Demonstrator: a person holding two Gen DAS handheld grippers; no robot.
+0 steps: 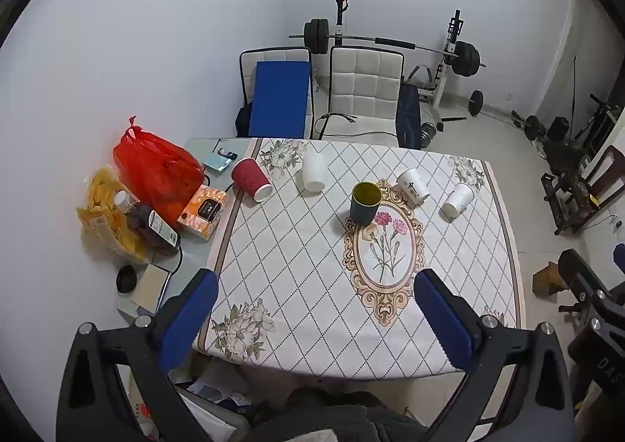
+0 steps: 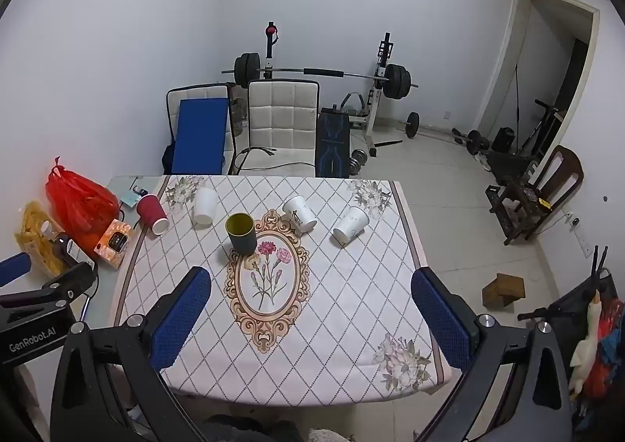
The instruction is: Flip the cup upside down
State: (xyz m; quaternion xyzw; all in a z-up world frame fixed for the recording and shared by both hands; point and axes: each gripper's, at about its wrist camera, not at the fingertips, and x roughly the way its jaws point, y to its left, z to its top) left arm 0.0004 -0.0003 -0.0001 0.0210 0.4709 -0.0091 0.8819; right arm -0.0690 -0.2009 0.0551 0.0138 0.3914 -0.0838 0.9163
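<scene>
Green cup (image 1: 365, 204) upright — claws apart

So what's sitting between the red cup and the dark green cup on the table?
A plain white cup lying on its side sits between the red cup and the upright dark green cup; otherwise only tablecloth. The right wrist view shows it clearest.

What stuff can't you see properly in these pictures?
- Inside the red bag: both views, the knotted plastic hides it.
- Writing on the printed white cup: both views, too small.
- Bottom of the dark cup: both views, its own wall hides the inside.
- Near table edge: left view, partly covered by the open left gripper.
</scene>
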